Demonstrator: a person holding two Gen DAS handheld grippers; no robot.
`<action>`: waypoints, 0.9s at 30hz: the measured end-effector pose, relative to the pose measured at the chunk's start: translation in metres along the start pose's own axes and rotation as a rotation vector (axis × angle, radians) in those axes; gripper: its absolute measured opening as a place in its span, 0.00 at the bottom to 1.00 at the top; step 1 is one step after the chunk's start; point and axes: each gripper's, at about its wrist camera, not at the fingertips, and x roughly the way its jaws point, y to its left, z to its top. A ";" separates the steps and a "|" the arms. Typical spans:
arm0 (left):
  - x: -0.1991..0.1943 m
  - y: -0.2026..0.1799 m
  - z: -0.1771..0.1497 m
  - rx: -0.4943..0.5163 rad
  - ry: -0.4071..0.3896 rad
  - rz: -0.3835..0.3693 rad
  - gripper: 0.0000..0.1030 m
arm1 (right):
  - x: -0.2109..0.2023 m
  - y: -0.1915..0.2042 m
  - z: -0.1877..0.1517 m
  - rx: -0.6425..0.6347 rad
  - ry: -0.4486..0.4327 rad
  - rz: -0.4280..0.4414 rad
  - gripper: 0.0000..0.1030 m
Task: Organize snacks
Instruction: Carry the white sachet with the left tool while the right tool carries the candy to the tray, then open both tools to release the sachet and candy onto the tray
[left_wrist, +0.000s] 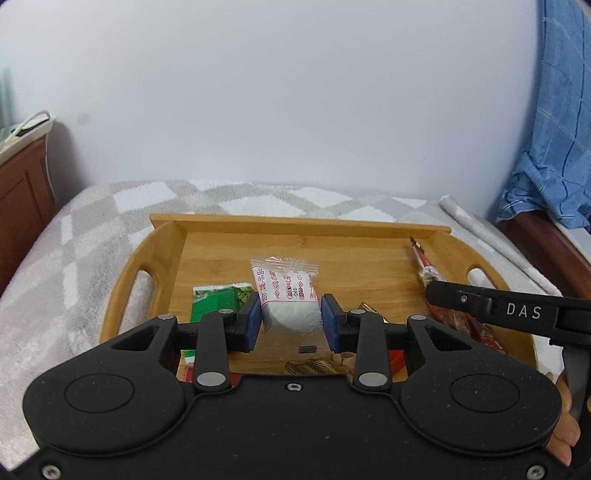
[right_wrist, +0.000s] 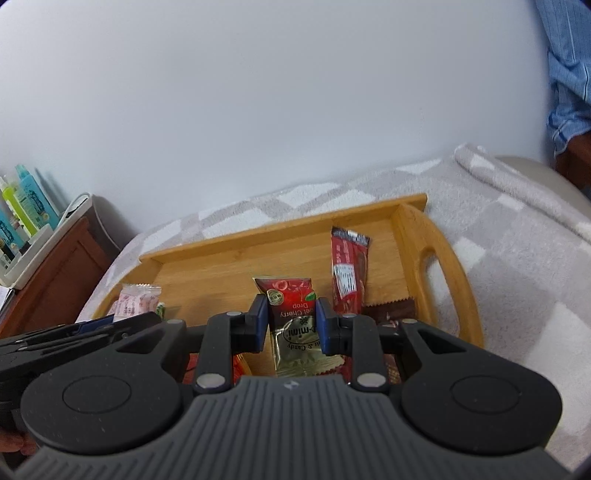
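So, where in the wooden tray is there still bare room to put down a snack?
The tray is bare along its far wall, from the left handle across to the long red bar. A smaller patch lies between the white packet and that bar. The near side is crowded with wrappers under both grippers.
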 end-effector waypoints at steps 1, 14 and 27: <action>0.002 -0.001 -0.001 0.001 0.004 0.001 0.31 | 0.002 0.001 -0.001 -0.002 0.003 -0.002 0.28; 0.018 -0.012 -0.011 0.035 0.059 0.033 0.32 | 0.004 0.010 -0.006 -0.061 0.000 -0.010 0.27; -0.011 -0.018 -0.014 0.009 0.046 0.035 0.55 | -0.025 0.014 -0.003 -0.036 -0.056 0.063 0.55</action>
